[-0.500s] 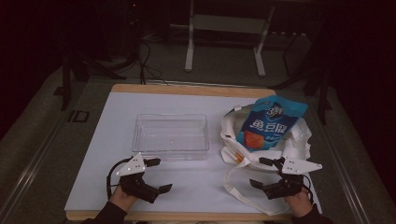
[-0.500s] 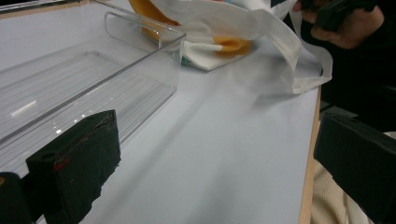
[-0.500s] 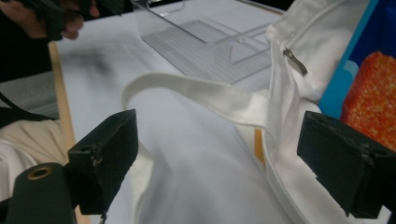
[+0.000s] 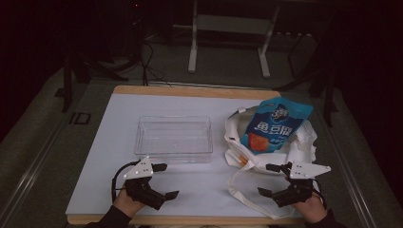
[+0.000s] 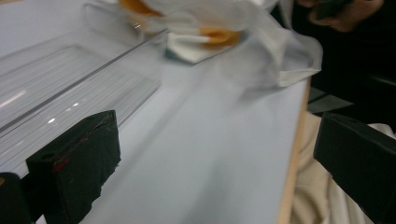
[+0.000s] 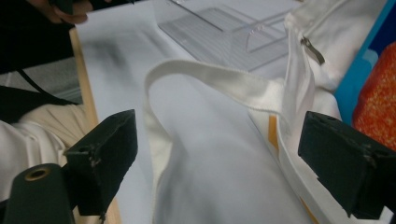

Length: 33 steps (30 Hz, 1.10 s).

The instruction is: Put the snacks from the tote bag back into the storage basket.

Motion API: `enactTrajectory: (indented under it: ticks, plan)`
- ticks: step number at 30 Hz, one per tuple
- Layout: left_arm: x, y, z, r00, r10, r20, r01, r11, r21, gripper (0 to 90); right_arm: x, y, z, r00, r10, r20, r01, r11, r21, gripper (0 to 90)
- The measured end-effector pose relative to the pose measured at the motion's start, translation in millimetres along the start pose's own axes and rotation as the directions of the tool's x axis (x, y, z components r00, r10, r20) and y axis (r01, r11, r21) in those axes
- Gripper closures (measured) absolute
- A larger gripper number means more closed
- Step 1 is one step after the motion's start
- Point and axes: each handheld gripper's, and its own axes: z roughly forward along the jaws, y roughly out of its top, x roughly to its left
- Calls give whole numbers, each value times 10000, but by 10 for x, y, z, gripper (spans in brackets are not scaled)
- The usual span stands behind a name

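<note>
A white cloth tote bag lies at the right of the white table, with a blue snack pouch sticking out of its mouth. Its strap loops toward the front edge. A clear plastic tray stands empty at the middle. My left gripper rests open near the front edge, left of centre, with nothing between its black fingers. My right gripper is open too, just in front of the bag, and the strap lies between its fingers without being clamped.
The table has a wooden rim along its front and back. Beyond the far edge stand metal frame legs and cables on a dark floor. The person's lap shows below the front edge in both gripper views.
Both grippers sit almost where they were half a second ago; the bag, pouch and tray have not moved.
</note>
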Motion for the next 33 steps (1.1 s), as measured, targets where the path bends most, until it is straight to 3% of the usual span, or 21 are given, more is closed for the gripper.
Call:
enactTrajectory:
  ticks: [6, 12, 15, 19, 25, 33]
  plan:
    - [-14, 184, 65, 9996, 158, 250, -155, 9998, -126, 9, 16, 102, -65, 9993, -364, -19, 364, 9993, -113, 130]
    - [-55, 414, 201, 9954, 693, 668, -678, 9974, -253, 9, -45, 273, -224, 9979, -649, -5, 648, 9969, -457, 130]
    - [-72, 564, 310, 9903, 1056, 903, -1029, 9941, -341, 10, -84, 373, -324, 9957, -914, 163, 923, 9939, -598, 130]
    - [-71, 746, 429, 9835, 1447, 1083, -1417, 9893, -357, 10, -150, 443, -411, 9955, -898, 302, 922, 9918, -885, 130]
    - [-19, 986, 622, 9769, 1692, 1309, -1636, 9851, -529, 10, -259, 467, -516, 9956, -763, 538, 824, 9891, -1221, 130]
    - [61, 1244, 830, 9727, 1930, 1287, -1871, 9807, -567, 14, -373, 444, -660, 9933, -663, 943, 772, 9902, -1165, 132]
